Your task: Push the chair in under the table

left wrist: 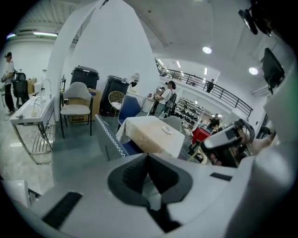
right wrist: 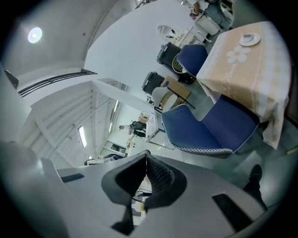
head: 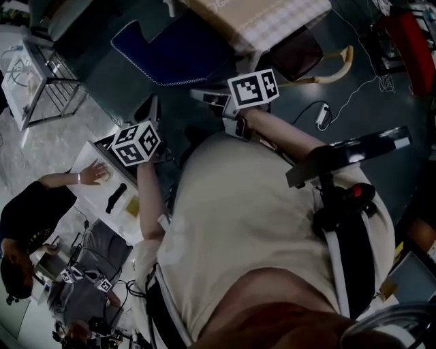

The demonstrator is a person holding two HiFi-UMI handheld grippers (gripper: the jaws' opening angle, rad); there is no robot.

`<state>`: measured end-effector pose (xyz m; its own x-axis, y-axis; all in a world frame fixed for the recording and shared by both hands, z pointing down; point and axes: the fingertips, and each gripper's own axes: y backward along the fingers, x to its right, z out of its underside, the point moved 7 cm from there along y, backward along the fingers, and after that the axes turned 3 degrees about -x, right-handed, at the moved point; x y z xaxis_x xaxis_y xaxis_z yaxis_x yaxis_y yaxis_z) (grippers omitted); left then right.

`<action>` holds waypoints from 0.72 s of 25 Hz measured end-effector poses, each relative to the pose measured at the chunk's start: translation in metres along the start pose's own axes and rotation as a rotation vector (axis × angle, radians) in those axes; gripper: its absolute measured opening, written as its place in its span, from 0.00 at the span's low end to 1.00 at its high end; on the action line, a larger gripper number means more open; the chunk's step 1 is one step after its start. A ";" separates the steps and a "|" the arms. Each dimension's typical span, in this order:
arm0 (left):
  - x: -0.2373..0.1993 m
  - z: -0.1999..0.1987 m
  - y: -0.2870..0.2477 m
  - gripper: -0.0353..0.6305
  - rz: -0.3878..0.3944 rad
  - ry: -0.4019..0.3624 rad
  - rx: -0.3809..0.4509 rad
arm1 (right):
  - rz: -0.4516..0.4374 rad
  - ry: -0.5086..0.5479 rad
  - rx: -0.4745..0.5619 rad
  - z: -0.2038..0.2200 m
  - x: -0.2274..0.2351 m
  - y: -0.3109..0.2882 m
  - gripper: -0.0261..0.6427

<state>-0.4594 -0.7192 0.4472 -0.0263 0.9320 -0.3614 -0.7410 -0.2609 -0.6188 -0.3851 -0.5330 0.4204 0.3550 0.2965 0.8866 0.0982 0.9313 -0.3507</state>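
The blue chair with white stitched edging stands on the grey floor just short of the table, which wears a beige checked cloth. In the left gripper view the chair's back is in front of the table, which carries a small plate. In the right gripper view the chair lies ahead with the table beyond it. My left gripper is shut on nothing and apart from the chair. My right gripper is also shut and empty, a little short of the seat.
A dark chair sits tucked under the table's right side. A cable and adapter lie on the floor. A white metal stand, a pale chair and black bins stand at the left. A person works at a desk.
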 end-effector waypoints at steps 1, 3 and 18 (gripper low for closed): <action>-0.002 0.003 0.004 0.06 0.008 0.009 0.003 | 0.001 -0.001 0.001 0.004 -0.003 -0.001 0.06; -0.010 0.008 0.012 0.06 0.028 0.038 0.010 | -0.001 -0.006 0.007 0.011 -0.010 -0.006 0.06; 0.045 0.009 0.024 0.06 0.057 -0.010 0.041 | -0.121 0.050 0.024 0.016 -0.027 0.025 0.06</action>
<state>-0.4841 -0.6813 0.4223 -0.0758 0.9187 -0.3875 -0.7647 -0.3029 -0.5687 -0.4068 -0.5148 0.3920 0.3877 0.1715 0.9057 0.1214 0.9645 -0.2346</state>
